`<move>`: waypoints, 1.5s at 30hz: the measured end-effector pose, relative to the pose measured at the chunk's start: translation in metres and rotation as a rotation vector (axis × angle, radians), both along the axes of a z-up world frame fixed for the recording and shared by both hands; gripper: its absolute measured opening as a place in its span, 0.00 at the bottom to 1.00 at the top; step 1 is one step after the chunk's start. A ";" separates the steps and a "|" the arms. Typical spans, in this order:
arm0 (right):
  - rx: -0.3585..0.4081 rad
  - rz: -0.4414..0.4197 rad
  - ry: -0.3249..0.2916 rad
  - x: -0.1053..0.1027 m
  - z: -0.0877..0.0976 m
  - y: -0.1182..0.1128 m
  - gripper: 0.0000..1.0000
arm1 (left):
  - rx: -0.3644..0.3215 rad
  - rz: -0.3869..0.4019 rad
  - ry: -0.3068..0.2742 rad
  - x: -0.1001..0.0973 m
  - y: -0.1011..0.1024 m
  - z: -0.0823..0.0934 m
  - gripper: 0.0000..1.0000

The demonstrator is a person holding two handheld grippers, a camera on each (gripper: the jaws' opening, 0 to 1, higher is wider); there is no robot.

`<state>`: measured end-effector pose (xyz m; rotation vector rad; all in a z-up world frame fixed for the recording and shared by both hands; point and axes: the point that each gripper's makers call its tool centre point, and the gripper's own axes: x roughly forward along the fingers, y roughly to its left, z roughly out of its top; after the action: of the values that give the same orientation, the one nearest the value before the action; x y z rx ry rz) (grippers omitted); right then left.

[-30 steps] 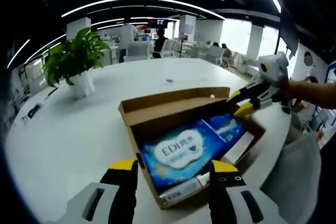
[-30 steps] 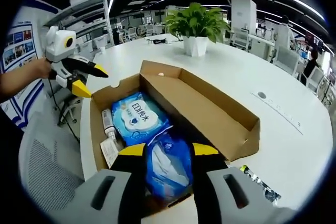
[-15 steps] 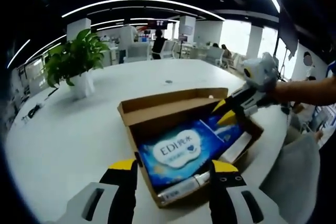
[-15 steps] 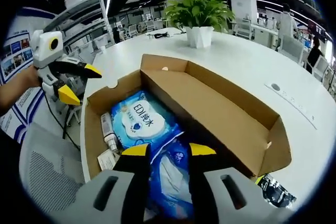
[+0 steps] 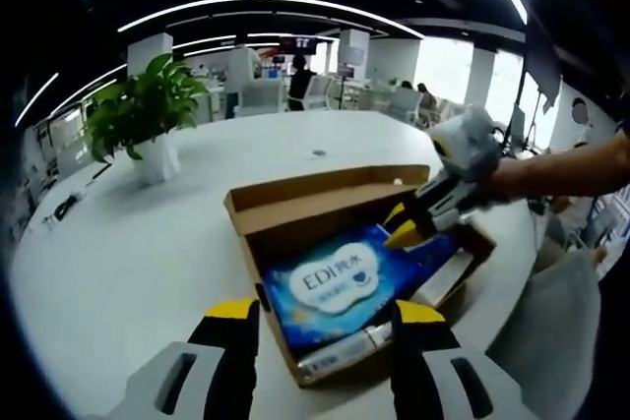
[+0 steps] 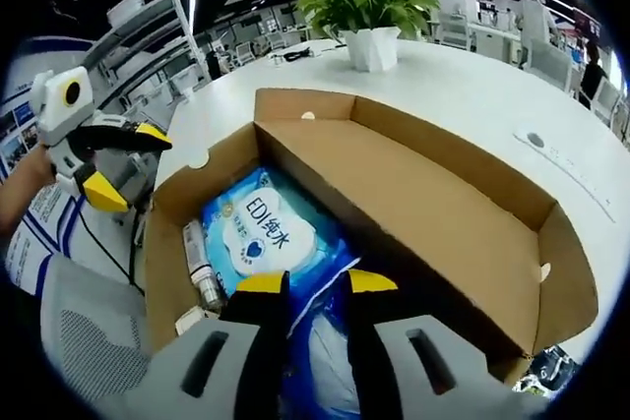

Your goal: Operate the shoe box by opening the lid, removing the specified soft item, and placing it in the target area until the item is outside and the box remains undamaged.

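While lid hangs open, wipes pack (image 6: pixel 264 233) lies lengthwise along shoe box (image 6: pixel 463 233).

White round worktop (image 5: pixel 148 243), glossy. Potted plant (image 5: pixel 143 110) in white pot, well beyond the left fingers, upper left in the left gripper view; the same plant (image 6: pixel 366 2) far ahead of the right fingers. Small round grommet (image 6: pixel 534 140) in worktop surface. Grey mesh chair (image 6: pixel 84 327) beside worktop edge. Ceiling strip lights (image 5: pixel 266 2).
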<state>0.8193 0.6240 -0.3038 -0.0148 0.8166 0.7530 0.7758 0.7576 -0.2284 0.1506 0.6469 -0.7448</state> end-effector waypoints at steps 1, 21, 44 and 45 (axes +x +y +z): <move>0.006 -0.007 0.007 0.000 0.001 0.003 0.16 | 0.001 0.001 0.000 0.000 0.001 0.000 0.54; -0.014 -0.100 0.016 0.005 0.003 0.005 0.00 | 0.005 0.006 0.001 -0.001 0.005 -0.001 0.52; -0.026 -0.180 -0.034 -0.002 0.030 -0.031 0.00 | 0.014 -0.028 0.019 0.001 -0.021 -0.003 0.42; -0.027 -0.180 -0.034 -0.001 0.029 -0.033 0.00 | 0.016 -0.030 0.021 0.001 -0.023 -0.004 0.42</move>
<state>0.8179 0.5909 -0.2744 0.0216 0.7841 0.5702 0.7770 0.7349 -0.2319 0.1679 0.6722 -0.7708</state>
